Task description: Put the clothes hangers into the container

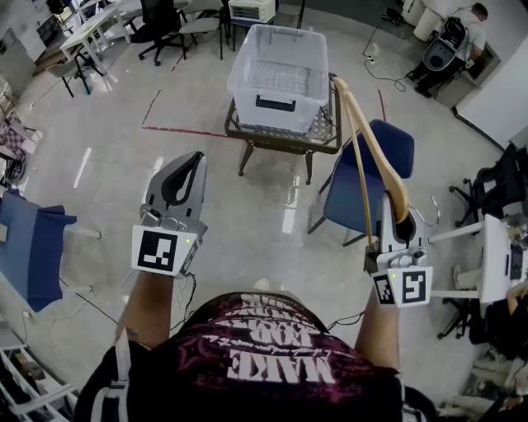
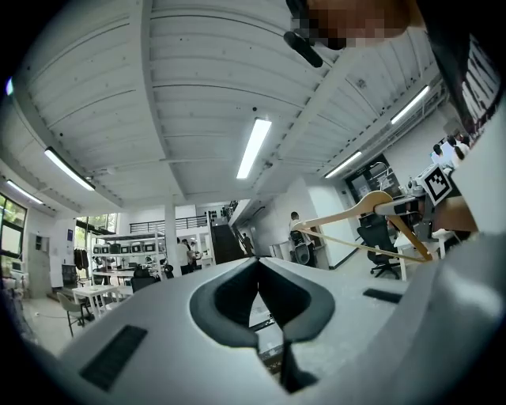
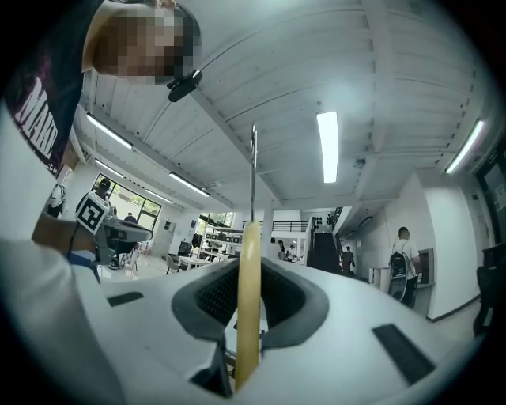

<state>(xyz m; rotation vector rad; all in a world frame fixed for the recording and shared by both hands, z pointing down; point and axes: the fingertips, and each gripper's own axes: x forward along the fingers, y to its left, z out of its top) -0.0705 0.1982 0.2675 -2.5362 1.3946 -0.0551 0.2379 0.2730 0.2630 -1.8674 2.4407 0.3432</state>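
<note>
My right gripper (image 1: 395, 203) is shut on a wooden clothes hanger (image 1: 369, 142) and holds it in the air, with its long arm slanting up and left toward the container. In the right gripper view the hanger's wood (image 3: 248, 300) stands between the jaws and its metal hook (image 3: 253, 170) rises above them. The clear plastic container (image 1: 279, 72) sits ahead on a small mesh table (image 1: 323, 129); I see nothing inside it. My left gripper (image 1: 195, 160) is raised at the left, shut with nothing in it; its tips (image 2: 257, 264) meet. The hanger (image 2: 360, 210) also shows at the right of the left gripper view.
A blue chair (image 1: 346, 198) stands under the hanger, right of the mesh table. A blue-covered object (image 1: 33, 247) is at the left, a white desk (image 1: 495, 260) at the right. Office chairs (image 1: 161, 25) and a person (image 1: 462, 37) are at the back. Red tape lines (image 1: 186, 129) mark the floor.
</note>
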